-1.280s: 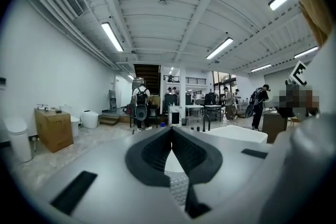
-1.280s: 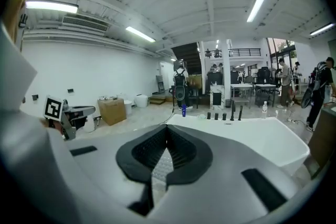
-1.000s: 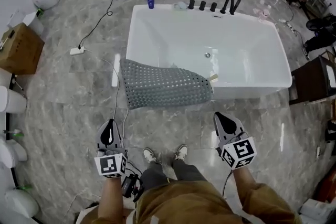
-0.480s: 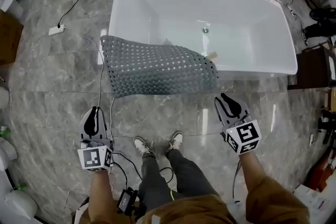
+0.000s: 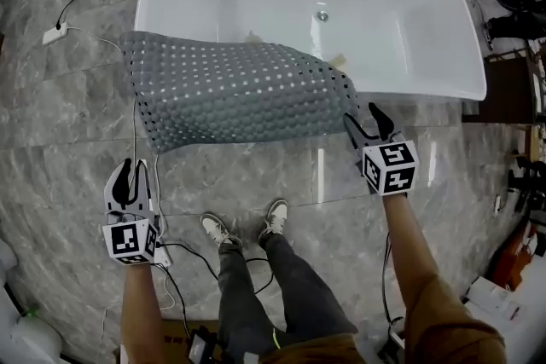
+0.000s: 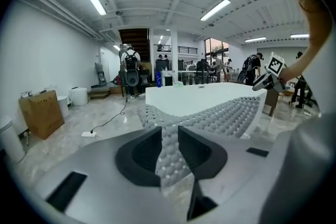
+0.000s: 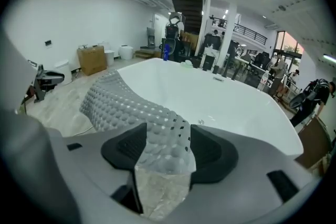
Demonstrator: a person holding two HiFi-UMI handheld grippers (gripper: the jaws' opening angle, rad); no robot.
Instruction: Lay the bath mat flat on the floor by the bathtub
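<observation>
A loose tan cloth sleeve (image 5: 444,315) covers the right upper arm. The legs are in dark grey trousers (image 5: 256,286), the feet in white low sneakers (image 5: 217,228). The grey-bodied left gripper (image 5: 134,170) and right gripper (image 5: 364,124) have black jaws. Each carries a white cube with black square markers (image 5: 390,167). Thin black cables (image 5: 175,290) trail from them; one reaches a small black box (image 5: 200,345).
</observation>
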